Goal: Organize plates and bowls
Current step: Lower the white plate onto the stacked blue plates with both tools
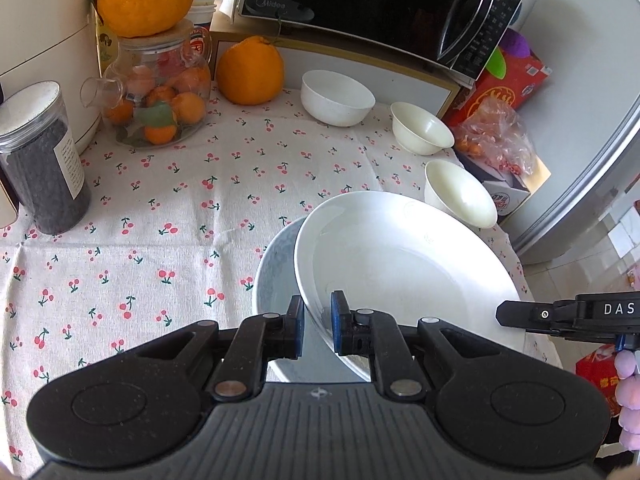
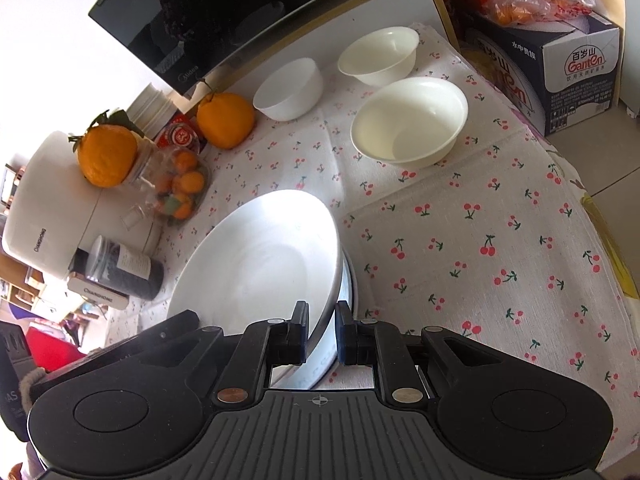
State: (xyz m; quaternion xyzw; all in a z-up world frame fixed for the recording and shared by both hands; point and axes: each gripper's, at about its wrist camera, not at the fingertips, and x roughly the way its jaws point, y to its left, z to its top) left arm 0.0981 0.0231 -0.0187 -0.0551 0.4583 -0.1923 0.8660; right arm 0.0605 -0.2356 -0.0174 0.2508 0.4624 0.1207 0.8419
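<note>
A large white plate (image 1: pixel 404 264) hangs tilted just over a bluish-white plate (image 1: pixel 276 280) that lies on the cherry-print cloth. My left gripper (image 1: pixel 318 322) is shut on the white plate's near rim. From the other side, my right gripper (image 2: pixel 322 332) is shut on the white plate (image 2: pixel 260 256); the lower plate's rim (image 2: pixel 322 364) shows right beneath it. One of the right gripper's fingers (image 1: pixel 520 316) reaches in at the plate's right edge. Three white bowls stand apart behind: a deep one (image 1: pixel 338 98), a small one (image 1: pixel 422 128) and a wide one (image 1: pixel 460 194).
A black microwave (image 1: pixel 380 4) sits on a shelf at the back. Big oranges (image 1: pixel 250 72), a glass jug of small oranges (image 1: pixel 160 96), a dark jar (image 1: pixel 44 160) and a white cooker (image 2: pixel 52 216) crowd the left. A water carton (image 2: pixel 576 68) and bagged fruit (image 1: pixel 496 140) stand beyond the table's right edge.
</note>
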